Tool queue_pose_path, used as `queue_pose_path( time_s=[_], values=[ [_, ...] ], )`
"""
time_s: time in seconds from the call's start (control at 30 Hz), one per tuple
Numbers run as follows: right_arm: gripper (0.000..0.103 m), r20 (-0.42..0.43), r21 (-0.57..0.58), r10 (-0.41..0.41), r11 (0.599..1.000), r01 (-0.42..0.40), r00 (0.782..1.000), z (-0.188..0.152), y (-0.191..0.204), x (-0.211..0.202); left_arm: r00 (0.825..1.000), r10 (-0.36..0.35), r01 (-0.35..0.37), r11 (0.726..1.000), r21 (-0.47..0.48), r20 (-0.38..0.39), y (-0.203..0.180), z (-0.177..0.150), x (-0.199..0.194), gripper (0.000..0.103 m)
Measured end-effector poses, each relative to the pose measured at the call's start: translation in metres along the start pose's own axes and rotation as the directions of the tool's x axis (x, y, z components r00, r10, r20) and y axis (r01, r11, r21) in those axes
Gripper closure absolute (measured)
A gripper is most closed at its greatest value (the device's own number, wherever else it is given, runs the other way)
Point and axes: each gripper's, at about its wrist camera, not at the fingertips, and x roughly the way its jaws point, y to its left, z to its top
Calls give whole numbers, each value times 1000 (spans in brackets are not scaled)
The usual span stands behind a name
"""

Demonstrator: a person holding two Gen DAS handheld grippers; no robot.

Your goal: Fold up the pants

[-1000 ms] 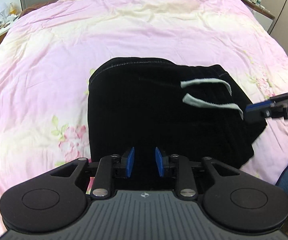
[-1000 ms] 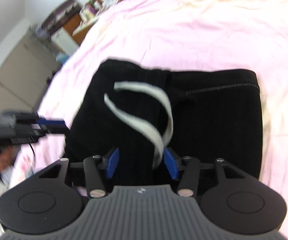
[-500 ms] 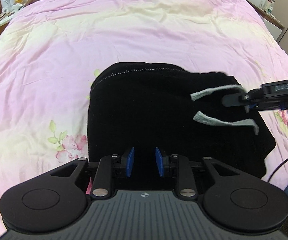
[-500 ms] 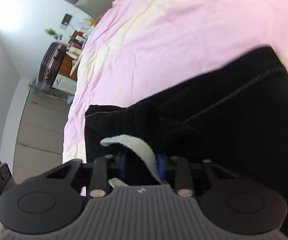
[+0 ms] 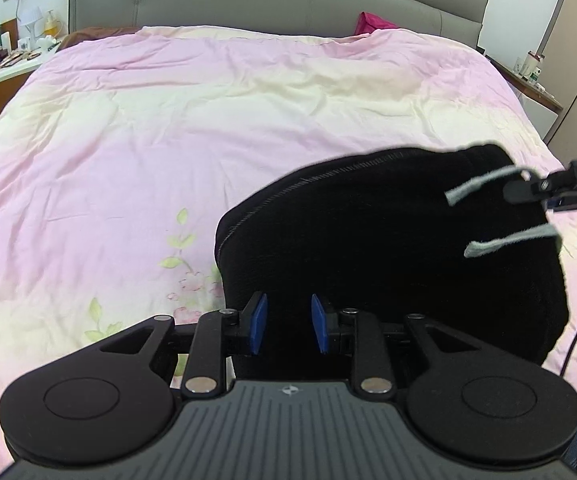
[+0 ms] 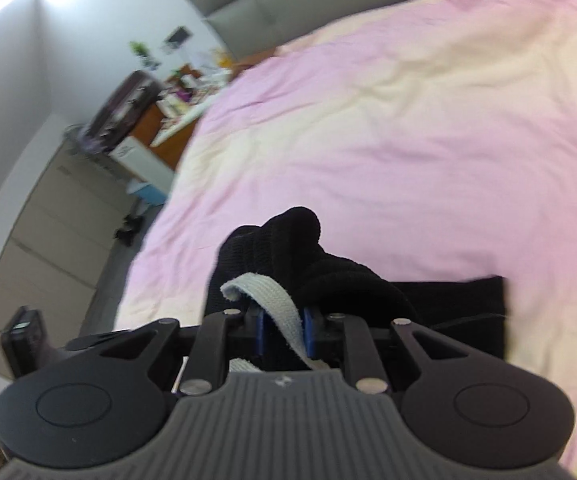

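**Inspector:** On the pink floral bedspread (image 5: 216, 128), toward its near right part, lie the black pants (image 5: 388, 248), folded into a compact bundle with the stitched hem edge curving along the top. Two pale drawstring (image 5: 484, 188) ends lie across the right portion.

**Clerk:** State of the tongs?

**Inspector:** Left gripper (image 5: 287, 329): blue pads parted at a moderate gap, nothing between them, poised at the near edge of the bundle with black fabric showing behind the gap. Right gripper (image 6: 284, 330): jaws drawn narrow, clamping a bunched ridge of the pants (image 6: 328, 276) together with a strip of drawstring (image 6: 272, 296) that loops over the fingers. In the left view the right gripper (image 5: 528, 193) enters from the right edge at the upper drawstring.

**Clerk:** Surroundings?

**Inspector:** Grey padded headboard (image 5: 272, 4) at the far end; a magenta item (image 5: 372, 24) just in front of it. Cluttered bedside counter (image 5: 4, 60) to the left, a shelf with jars (image 5: 532, 68) to the right. The right view is blurred; cabinets (image 6: 48, 216) and a desk (image 6: 156, 132) are discernible beyond the bed.

**Clerk:** Obstructions?

**Inspector:** Each gripper body hides the near strip of bed; the raised fabric masks the right pads' contact
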Motion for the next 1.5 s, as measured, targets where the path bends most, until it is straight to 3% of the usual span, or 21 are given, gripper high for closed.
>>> queue_pose_path(
  time_s=[0.1,0.23,0.37,0.57,0.7,0.83,0.9,1.03,1.1,1.17,1.27,1.4,1.5],
  values=[
    [89,-19,81,-105,991,107,994,-10,-52,-1,1000,0,0,1000,12,-11,-6,0,10,72],
    [89,-92,222,-106,967,124,990,-35,-114,18,999,8,-7,1000,13,-34,-12,2,27,72],
    [89,-97,188,-168,965,183,981,-43,-135,36,999,32,-31,999,32,-40,-13,10,38,72],
    [77,-134,59,-212,973,221,968,-35,-117,28,998,50,-46,995,92,-48,-13,22,43,72],
    [73,-56,-122,-329,939,321,943,-25,-84,-7,999,21,-14,990,143,-49,-17,29,51,72],
    [74,-21,-252,-274,932,260,962,-18,-45,-8,998,42,-35,986,162,-39,-26,39,80,72],
    [78,-39,-313,-317,905,289,948,-19,-38,14,994,65,-50,985,166,-91,-27,40,103,73],
    [83,-107,-322,-430,868,378,897,-31,-61,60,975,116,-85,982,166,-188,-22,33,146,80],
    [83,-99,-325,-443,861,392,891,-38,-68,67,966,152,-117,978,172,-209,-24,33,157,82],
    [83,-94,-334,-456,852,403,885,-39,-64,67,959,188,-143,968,208,-211,-32,37,153,82],
    [82,-77,-346,-467,841,416,881,-37,-53,58,970,183,-145,965,220,-160,-32,36,119,82],
    [79,-18,-319,-410,867,384,912,-51,-32,25,986,148,-124,959,256,-78,-30,15,53,80],
    [79,-3,-324,-346,888,326,938,-72,-10,7,995,96,-79,951,298,-41,-35,-11,3,72]
  ],
)
